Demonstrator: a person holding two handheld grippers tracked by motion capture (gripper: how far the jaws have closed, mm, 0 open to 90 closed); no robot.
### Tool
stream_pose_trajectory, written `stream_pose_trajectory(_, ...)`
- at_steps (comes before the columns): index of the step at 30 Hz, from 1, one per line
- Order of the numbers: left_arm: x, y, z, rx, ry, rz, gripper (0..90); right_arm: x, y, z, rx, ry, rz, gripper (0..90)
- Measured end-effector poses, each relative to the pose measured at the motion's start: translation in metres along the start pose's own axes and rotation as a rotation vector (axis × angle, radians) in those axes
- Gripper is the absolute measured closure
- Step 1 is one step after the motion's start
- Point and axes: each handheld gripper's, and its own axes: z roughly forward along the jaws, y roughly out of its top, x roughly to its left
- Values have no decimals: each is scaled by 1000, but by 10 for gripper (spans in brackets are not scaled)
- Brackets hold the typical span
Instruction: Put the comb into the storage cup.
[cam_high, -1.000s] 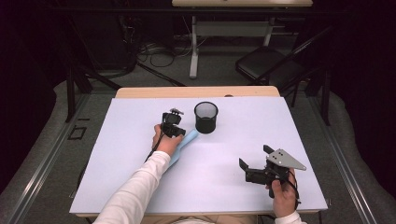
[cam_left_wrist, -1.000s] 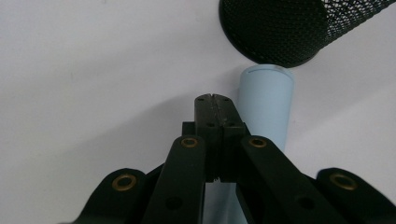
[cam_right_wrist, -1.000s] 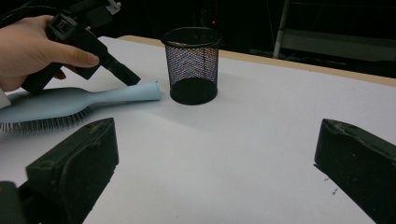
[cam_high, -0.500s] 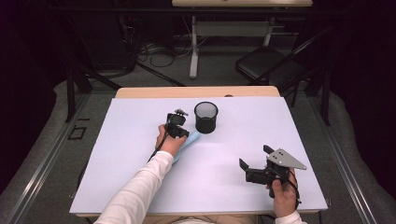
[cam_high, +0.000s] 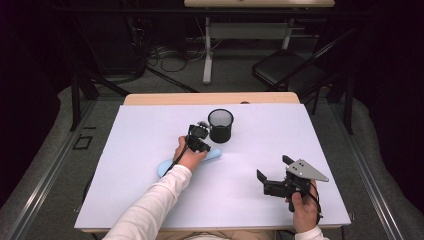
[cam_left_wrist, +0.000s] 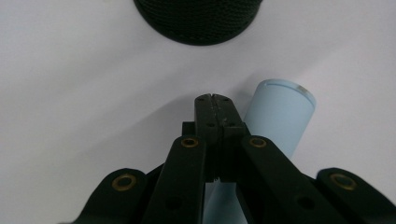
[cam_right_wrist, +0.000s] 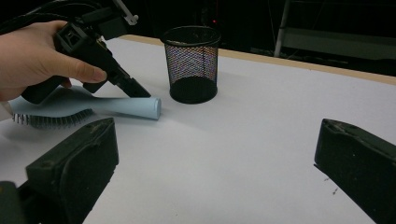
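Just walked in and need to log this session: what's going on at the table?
A person holds a gripper in each hand. The left gripper, jaws shut, sits beside the handle of a light blue hairbrush lying on the table near a black mesh cup. The right gripper is open, off to the side.

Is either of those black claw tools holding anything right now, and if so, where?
Nothing is held. The left gripper is shut beside the blue hairbrush handle, not around it; the right gripper is open.
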Motion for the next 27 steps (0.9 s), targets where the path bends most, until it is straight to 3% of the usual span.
stream_pose_trajectory(27, -27, -9, 0, 40, -42, 89, 900, 0, 0, 1, 4, -2, 3, 0)
